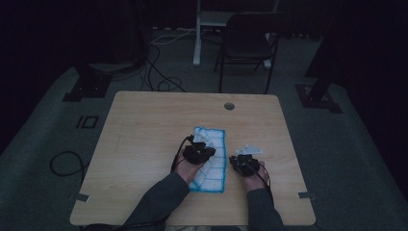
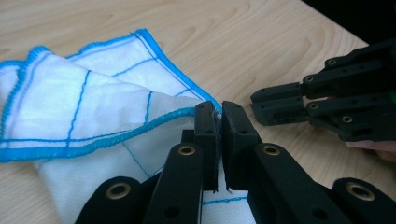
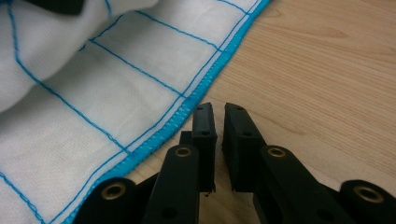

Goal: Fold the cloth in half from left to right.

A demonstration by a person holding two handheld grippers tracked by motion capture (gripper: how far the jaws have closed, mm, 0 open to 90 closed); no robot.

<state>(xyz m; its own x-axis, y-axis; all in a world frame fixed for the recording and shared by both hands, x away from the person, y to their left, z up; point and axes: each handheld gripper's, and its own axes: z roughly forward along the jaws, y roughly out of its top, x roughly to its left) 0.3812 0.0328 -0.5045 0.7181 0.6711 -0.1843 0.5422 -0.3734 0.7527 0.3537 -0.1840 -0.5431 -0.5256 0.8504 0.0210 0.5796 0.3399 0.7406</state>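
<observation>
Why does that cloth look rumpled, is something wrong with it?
Nothing looks damaged or spilled. The cloth is mid-fold: the left gripper pinches its blue-stitched edge and has lifted one part over the rest, so it bunches instead of lying flat. The right gripper sits shut on the bare table beside the cloth's edge, holding nothing.

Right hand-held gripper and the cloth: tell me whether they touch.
Apart. In the right gripper view, the right hand-held gripper has nothing between its near-shut jaws, with bare table showing beside the cloth hem.
</observation>
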